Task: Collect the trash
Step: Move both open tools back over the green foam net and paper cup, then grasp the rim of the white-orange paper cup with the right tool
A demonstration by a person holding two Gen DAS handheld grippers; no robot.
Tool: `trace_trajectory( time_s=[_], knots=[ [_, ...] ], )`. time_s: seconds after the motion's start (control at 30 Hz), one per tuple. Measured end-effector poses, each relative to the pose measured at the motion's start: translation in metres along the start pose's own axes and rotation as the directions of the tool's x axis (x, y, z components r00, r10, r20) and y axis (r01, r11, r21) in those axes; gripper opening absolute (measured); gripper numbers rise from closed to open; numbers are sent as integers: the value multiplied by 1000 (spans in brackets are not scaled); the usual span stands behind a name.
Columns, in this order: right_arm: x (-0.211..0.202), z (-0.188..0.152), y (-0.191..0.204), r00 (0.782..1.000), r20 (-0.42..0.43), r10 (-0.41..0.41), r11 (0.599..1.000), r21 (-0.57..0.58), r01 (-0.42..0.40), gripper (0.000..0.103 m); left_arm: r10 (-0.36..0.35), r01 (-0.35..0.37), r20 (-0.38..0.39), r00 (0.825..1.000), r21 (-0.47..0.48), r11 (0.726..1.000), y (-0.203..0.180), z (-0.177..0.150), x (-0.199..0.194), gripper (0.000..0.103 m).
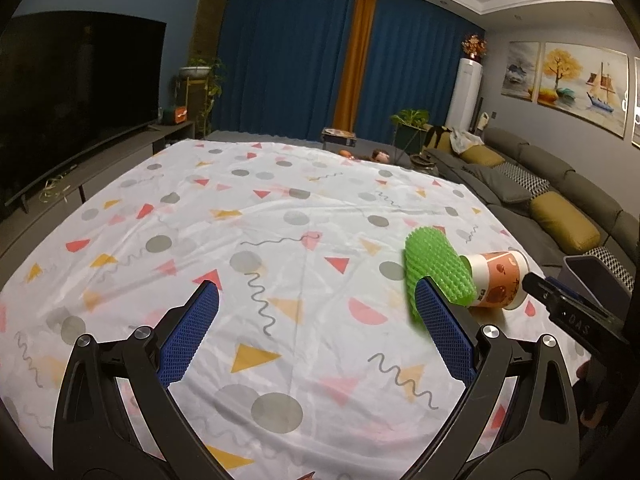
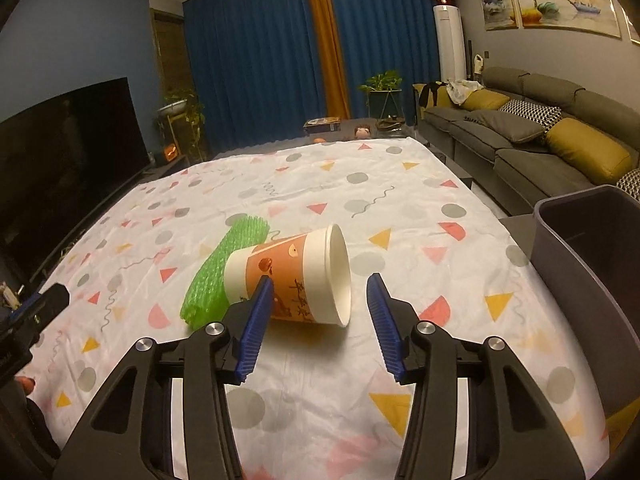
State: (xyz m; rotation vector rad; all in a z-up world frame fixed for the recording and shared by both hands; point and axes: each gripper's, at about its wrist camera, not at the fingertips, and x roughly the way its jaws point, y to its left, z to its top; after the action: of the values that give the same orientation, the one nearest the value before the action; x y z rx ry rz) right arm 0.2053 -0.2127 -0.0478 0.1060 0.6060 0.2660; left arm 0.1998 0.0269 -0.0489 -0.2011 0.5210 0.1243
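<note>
Your right gripper (image 2: 320, 292) tilts down, jaws apart around the tipped cup (image 2: 296, 276); foam net (image 2: 224, 276) behind, bin (image 2: 592, 264) right.

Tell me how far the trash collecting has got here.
Nothing looks binned: the visible part of the grey bin is bare. In hand: the open right claw straddles the tipped paper cup. Left: grip and bin the cup, then the green foam net; left claw empty.
</note>
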Motion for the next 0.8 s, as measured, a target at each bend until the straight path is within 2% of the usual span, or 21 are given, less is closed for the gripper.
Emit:
trace_trajectory(
  time_s=[0.17,0.27,0.37,0.43,0.5,0.7,0.8],
  knots=[
    [8,2,0,998,-31,61,998,1,-61,44,-5,5,-3,1000,-1,1000,0,0,2,97],
    [10,3,2,995,-43,90,996,-5,-90,38,-6,6,-5,1000,-2,1000,-1,-1,2,97],
    [10,3,3,993,-44,110,994,-7,-110,28,-6,6,-8,1000,-3,1000,-1,-1,3,97],
    [8,1,4,991,-44,125,992,-11,-125,15,-8,8,-9,1000,-2,1000,-1,-1,3,97],
    [6,1,7,989,-45,140,990,-16,-141,12,-9,9,-10,1000,2,1000,-3,-2,3,97],
    [-6,-3,17,990,-16,140,989,-41,-141,4,-15,15,-16,1000,18,1000,-5,-4,6,97],
    [-16,-3,15,992,16,123,992,-27,-123,4,-20,21,-19,1000,31,999,-9,-4,6,97]
  ],
)
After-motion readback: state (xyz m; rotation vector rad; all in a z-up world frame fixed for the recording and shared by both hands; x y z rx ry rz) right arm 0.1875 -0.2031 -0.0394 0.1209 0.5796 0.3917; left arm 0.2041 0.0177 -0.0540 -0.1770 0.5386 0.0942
